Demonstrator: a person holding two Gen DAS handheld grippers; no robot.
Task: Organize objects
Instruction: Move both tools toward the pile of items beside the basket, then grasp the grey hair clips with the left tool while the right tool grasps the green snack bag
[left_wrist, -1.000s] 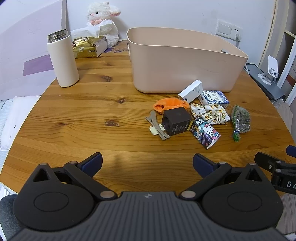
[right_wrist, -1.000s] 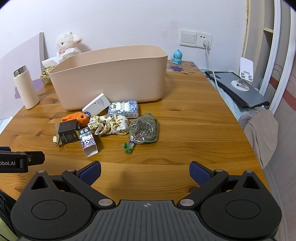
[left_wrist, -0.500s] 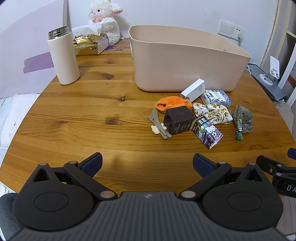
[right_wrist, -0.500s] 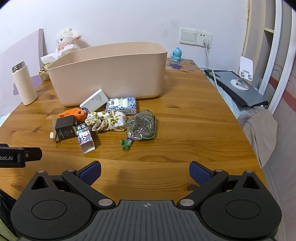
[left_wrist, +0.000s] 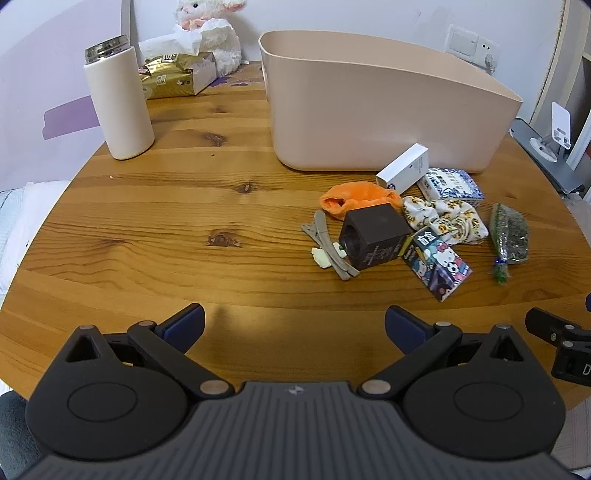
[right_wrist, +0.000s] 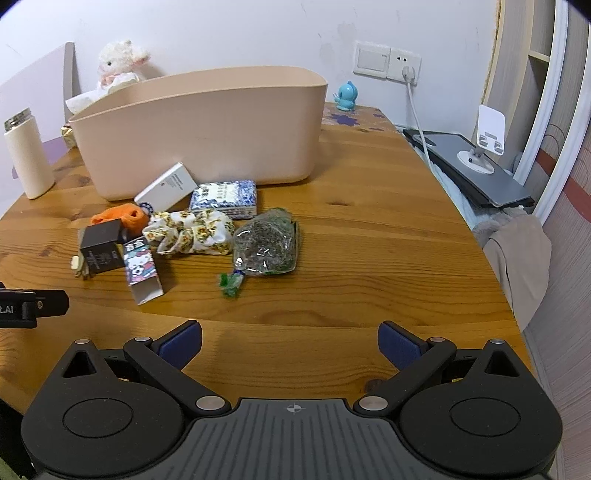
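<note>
A beige plastic bin (left_wrist: 376, 110) (right_wrist: 207, 125) stands at the back of the round wooden table (left_wrist: 184, 221). In front of it lies a cluster: a white box (left_wrist: 402, 168), an orange cloth (left_wrist: 354, 197), a dark brown cube box (left_wrist: 375, 236), grey hair clips (left_wrist: 328, 245), a cartoon-cat carton (left_wrist: 437, 264) (right_wrist: 142, 267), a floral scrunchie (left_wrist: 443, 219) (right_wrist: 192, 230), a blue-and-white packet (right_wrist: 225, 194) and a clear bag of dried herbs (right_wrist: 266, 245). My left gripper (left_wrist: 294, 323) and right gripper (right_wrist: 290, 343) both hover open and empty over the table's near edge.
A white thermos (left_wrist: 118, 103), a gold tissue box (left_wrist: 173, 75) and a plush lamb (left_wrist: 210, 33) stand at the back left. A small blue figure (right_wrist: 345, 98), wall sockets, a cable and a grey stand (right_wrist: 476, 162) are on the right.
Both grippers have moved forward and a little lower toward the cluster, so the objects and bin look larger. Both stayed open. Nothing on the table has moved.
</note>
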